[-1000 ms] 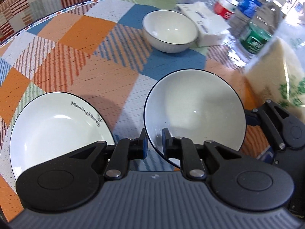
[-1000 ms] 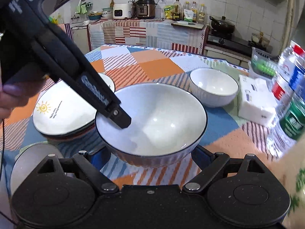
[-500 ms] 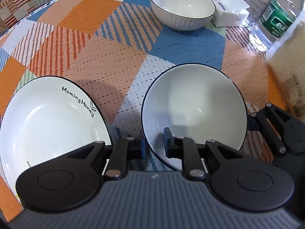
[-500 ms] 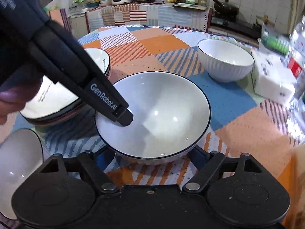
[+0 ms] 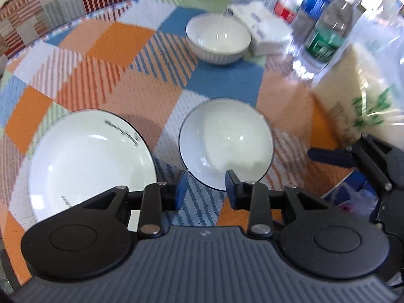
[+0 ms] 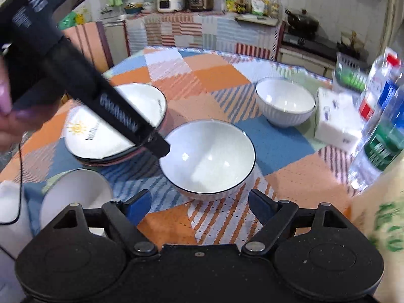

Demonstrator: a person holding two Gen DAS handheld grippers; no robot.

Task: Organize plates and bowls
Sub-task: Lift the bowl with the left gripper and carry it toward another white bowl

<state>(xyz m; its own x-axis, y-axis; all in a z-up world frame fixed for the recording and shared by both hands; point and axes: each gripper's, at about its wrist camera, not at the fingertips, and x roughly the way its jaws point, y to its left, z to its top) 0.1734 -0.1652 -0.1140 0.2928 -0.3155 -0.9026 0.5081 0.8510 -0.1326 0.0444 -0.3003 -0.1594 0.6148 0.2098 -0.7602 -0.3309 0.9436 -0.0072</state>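
A white bowl with a dark rim [image 5: 227,139] [image 6: 207,156] sits on the patchwork tablecloth in the middle. My left gripper [image 5: 205,189] hovers over its near left rim, jaws opening. The rim shows in the gap below, and the pads do not press on it. In the right wrist view one of the left gripper's fingers [image 6: 161,149] ends just above that rim. My right gripper [image 6: 199,202] stands wide open just short of the bowl, holding nothing. A stack of white plates [image 5: 85,156] [image 6: 111,126] lies to the left. A second ribbed bowl [image 5: 218,38] [image 6: 285,103] stands farther back.
Along the right side are a tissue pack [image 6: 338,118], water bottles [image 6: 383,131] and a pale bag [image 5: 358,96]. Another white bowl [image 6: 75,194] sits at the near left corner. A hand [image 6: 10,116] holds the left gripper. A kitchen counter stands beyond the table.
The left jaws, earlier clamped on the bowl's rim, have parted and the gripper has lifted. The right gripper has drawn back from the bowl, which now looks smaller.
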